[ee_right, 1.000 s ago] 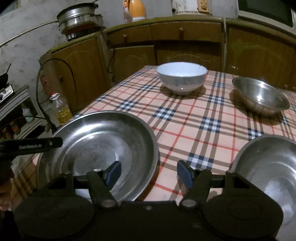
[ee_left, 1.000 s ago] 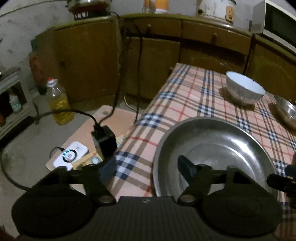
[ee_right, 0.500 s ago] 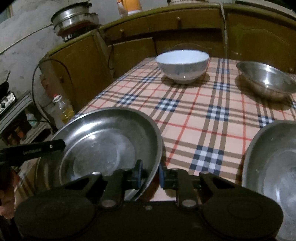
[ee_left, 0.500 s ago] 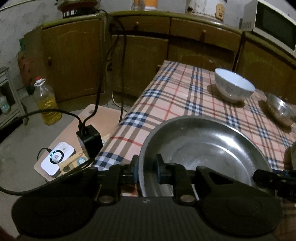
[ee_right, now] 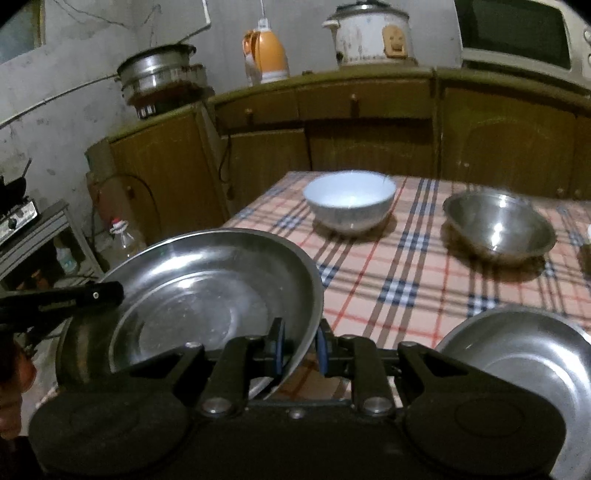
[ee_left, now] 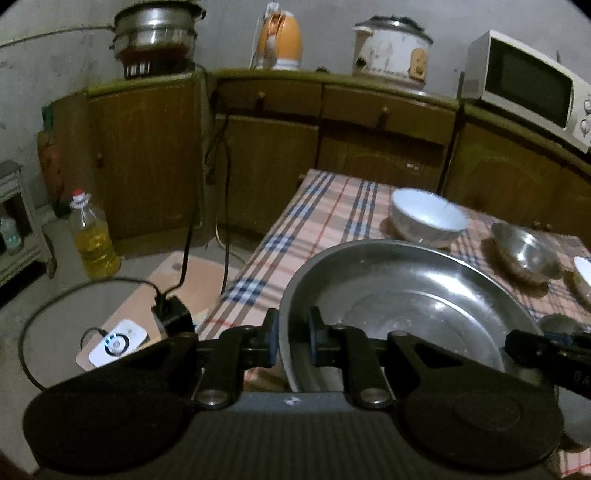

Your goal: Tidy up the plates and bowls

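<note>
A table under a checked cloth (ee_right: pixel 417 273) fills the lower right of both views, and everything else is placed against it. Behind its far edge runs a row of brown wooden cabinets (ee_left: pixel 266 170); on their top stand a steel steamer pot (ee_left: pixel 155 33), an orange kettle (ee_left: pixel 279 37), a white rice cooker (ee_left: pixel 391 51) and a microwave (ee_left: pixel 528 81). Over the table's near left corner is a large steel plate (ee_right: pixel 207 295), raised off the cloth and tilted. The left gripper (ee_left: pixel 291 338) is clamped on its left rim, one blue pad inside the dish and one outside; the right gripper (ee_right: pixel 301 345) pinches the opposite rim the same way. Both sets of jaws stand narrow, closed on the metal edge. A second steel plate (ee_right: pixel 517 354) lies on the table's near right part. Toward the far edge a white ceramic bowl (ee_right: pixel 349 201) sits upright, with a steel bowl (ee_right: pixel 498 225) to its right, the two apart. On the floor left of the table are a bottle of yellow oil (ee_left: pixel 94 240) and a white device with a lit ring (ee_left: pixel 116 341).
</note>
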Tool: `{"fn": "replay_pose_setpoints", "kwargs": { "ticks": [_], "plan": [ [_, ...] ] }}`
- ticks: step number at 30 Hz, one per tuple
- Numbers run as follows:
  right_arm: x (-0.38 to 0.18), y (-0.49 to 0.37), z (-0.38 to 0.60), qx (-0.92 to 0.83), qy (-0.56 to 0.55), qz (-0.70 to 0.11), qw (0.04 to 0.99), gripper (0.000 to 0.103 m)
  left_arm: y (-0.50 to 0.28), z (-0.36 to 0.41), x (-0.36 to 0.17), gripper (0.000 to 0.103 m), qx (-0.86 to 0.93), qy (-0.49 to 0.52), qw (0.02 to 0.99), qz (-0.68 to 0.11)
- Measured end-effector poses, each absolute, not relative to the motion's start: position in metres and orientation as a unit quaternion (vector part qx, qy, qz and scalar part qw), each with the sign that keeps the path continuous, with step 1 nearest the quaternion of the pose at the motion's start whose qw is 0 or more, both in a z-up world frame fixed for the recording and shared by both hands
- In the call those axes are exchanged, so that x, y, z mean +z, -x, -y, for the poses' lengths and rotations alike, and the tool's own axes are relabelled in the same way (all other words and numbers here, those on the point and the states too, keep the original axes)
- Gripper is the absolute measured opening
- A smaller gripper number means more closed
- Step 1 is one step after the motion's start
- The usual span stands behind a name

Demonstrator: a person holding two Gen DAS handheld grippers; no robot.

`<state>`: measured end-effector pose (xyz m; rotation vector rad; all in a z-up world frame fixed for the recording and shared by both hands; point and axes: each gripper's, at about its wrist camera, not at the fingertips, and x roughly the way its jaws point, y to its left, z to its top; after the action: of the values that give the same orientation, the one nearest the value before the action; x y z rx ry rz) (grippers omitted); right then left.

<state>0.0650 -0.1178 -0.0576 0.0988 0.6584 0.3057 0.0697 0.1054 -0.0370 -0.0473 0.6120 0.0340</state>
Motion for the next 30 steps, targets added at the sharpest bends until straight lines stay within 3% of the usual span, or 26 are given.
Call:
{"fn": "replay_pose_setpoints", "kwargs": {
  "ticks": [30],
  "plan": [
    [0.004, -0.001, 0.206, 0.082, -0.048, -0.263, 0.96, 0.024, -0.035, -0.015, 0.007, 0.017, -0.034, -0.005, 0.965, -0.261]
  ]
}}
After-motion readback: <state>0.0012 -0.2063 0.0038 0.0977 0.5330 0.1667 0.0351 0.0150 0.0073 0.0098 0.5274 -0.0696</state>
